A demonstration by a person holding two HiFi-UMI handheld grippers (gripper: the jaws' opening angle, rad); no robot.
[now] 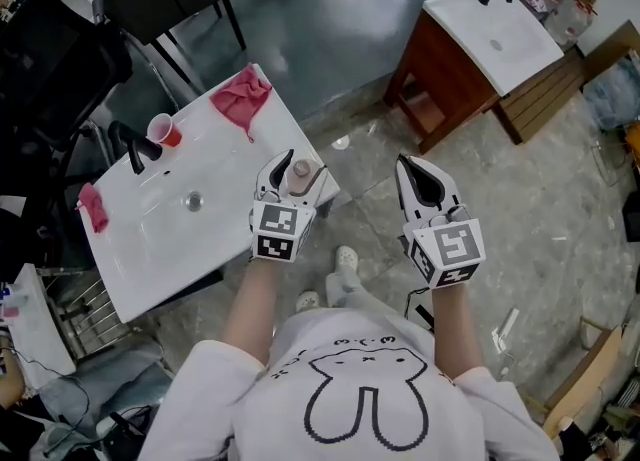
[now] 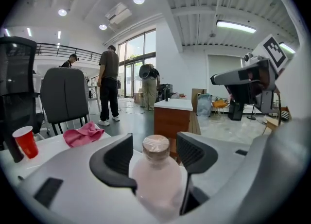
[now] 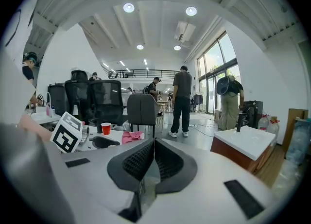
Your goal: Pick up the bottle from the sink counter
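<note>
One bottle [image 2: 156, 177] gripped at the surface [image 1: 225, 234] corner.
Left gripper [image 1: 299, 173] jaws clamp its body for lifting; right gripper [image 3: 153, 146], jaws closed empty, hangs clear.

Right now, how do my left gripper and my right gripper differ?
The left gripper is closed on the pale pink bottle; the right gripper is shut on nothing. The left gripper sits at the corner of the white sink counter; the right gripper is out over the floor, off the counter. Both are white and point forward, away from the person.
</note>
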